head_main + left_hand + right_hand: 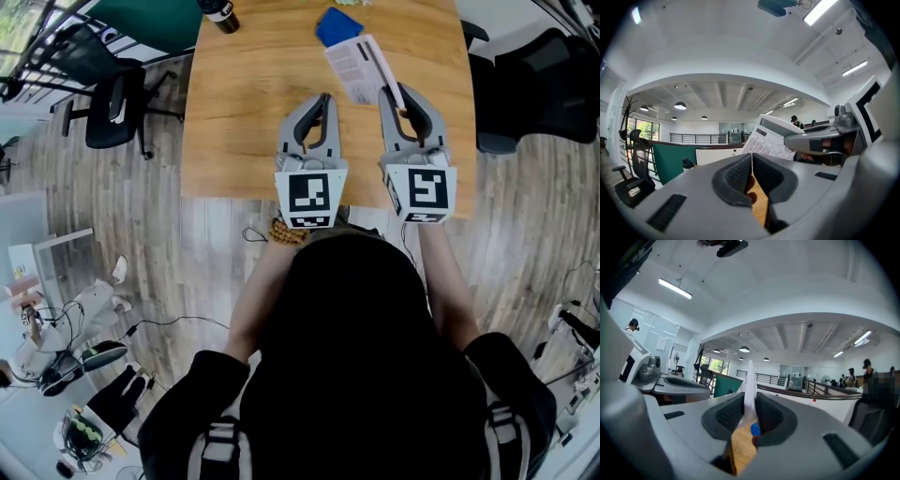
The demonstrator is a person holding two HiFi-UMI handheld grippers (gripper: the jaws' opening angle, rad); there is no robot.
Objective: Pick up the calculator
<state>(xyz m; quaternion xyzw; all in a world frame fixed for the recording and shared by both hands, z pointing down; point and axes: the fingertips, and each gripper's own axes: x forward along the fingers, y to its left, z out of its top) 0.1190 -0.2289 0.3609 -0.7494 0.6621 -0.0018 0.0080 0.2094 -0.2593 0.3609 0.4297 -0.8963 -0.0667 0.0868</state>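
The white calculator [361, 67] hangs tilted above the wooden table [244, 103], and my right gripper [395, 94] is shut on its near edge. In the right gripper view the calculator [749, 383] stands edge-on as a thin white slab between the pads. The left gripper view shows its keys and display [771, 138] up at the right, with the right gripper [818, 141] clamped on it. My left gripper [324, 97] sits beside it on the left, shut with nothing between its pads [740, 174].
A blue flat object [336, 23] lies at the table's far side, and a dark bottle [220, 14] stands at the far left corner. Office chairs stand to the left [112, 98] and the right [534, 84] of the table.
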